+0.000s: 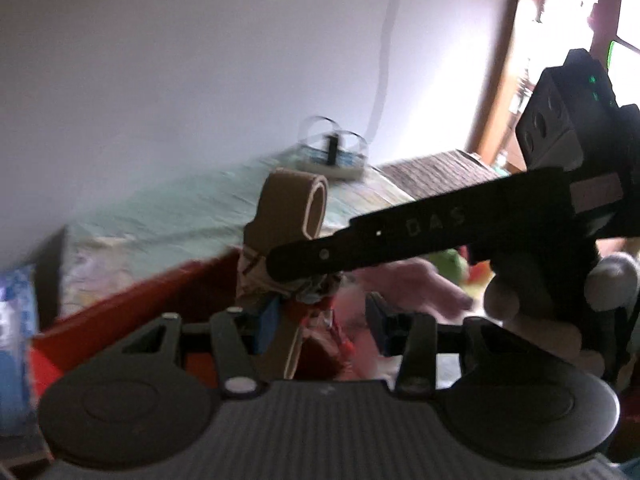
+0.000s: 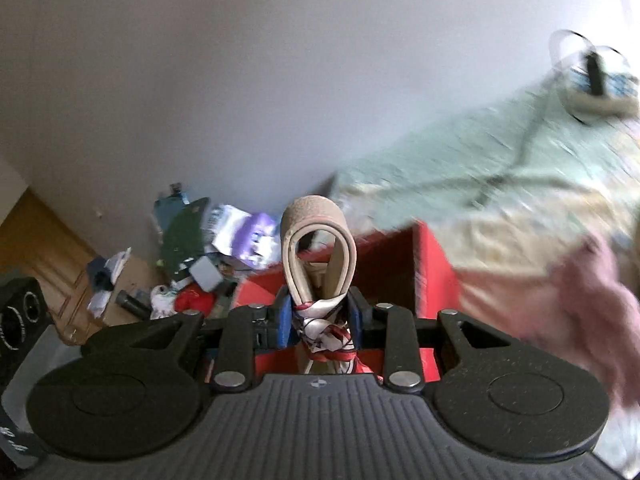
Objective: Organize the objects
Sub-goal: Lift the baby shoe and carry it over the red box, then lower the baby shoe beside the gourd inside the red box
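A tan bag handle (image 2: 318, 248) loops up between my right gripper's (image 2: 320, 320) blue pads, which are shut on it where a red and white scarf (image 2: 326, 336) is knotted round it. In the left wrist view the same tan handle (image 1: 296, 208) stands in front, its strap running down against the left pad of my left gripper (image 1: 322, 324). The other pad stands apart from the strap, with blurred scarf in the gap, so a grip is unclear. My right gripper's black finger (image 1: 380, 236) crosses that view from the right, held by a hand (image 1: 520, 320).
A red box (image 2: 432, 280) stands below the handle beside a bed with a green sheet (image 2: 460, 160). A white object with clear rings (image 1: 332, 160) lies on the bed. Pink cloth (image 2: 592, 300) hangs right. Clutter (image 2: 200, 260) covers the floor by the wall; a black speaker (image 2: 16, 320) is left.
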Action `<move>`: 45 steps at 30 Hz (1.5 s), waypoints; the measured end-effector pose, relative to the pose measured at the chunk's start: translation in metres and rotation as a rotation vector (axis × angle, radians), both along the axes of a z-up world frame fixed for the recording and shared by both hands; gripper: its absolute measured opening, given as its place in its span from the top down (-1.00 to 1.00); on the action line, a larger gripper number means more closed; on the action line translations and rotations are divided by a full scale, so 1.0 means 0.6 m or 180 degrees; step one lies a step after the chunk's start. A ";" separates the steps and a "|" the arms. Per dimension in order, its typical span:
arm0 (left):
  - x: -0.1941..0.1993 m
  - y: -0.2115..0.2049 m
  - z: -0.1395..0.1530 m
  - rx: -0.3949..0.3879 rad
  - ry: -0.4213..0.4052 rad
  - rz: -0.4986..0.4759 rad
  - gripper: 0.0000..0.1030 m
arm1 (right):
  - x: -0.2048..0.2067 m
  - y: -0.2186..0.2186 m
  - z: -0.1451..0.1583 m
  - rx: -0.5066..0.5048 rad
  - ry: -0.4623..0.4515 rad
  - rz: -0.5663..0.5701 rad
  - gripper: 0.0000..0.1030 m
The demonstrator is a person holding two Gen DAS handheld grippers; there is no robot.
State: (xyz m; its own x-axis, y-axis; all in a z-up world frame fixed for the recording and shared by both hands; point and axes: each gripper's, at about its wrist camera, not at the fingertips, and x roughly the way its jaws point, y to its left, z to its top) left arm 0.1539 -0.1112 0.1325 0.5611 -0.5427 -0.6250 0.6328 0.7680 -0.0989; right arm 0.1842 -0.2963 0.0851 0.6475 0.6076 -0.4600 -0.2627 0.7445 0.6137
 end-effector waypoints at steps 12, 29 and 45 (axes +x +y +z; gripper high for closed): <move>0.068 0.147 -0.071 0.0197 0.0321 0.0925 0.11 | 0.128 0.188 -0.070 -0.0140 0.0323 0.0755 0.41; 0.110 0.205 -0.210 0.0537 0.0962 0.1313 0.10 | 0.194 0.316 -0.199 -0.0707 0.1211 0.1348 0.40; 0.121 0.191 -0.221 0.0738 0.0978 0.1433 0.07 | 0.204 0.284 -0.214 -0.0298 0.1573 0.1185 0.29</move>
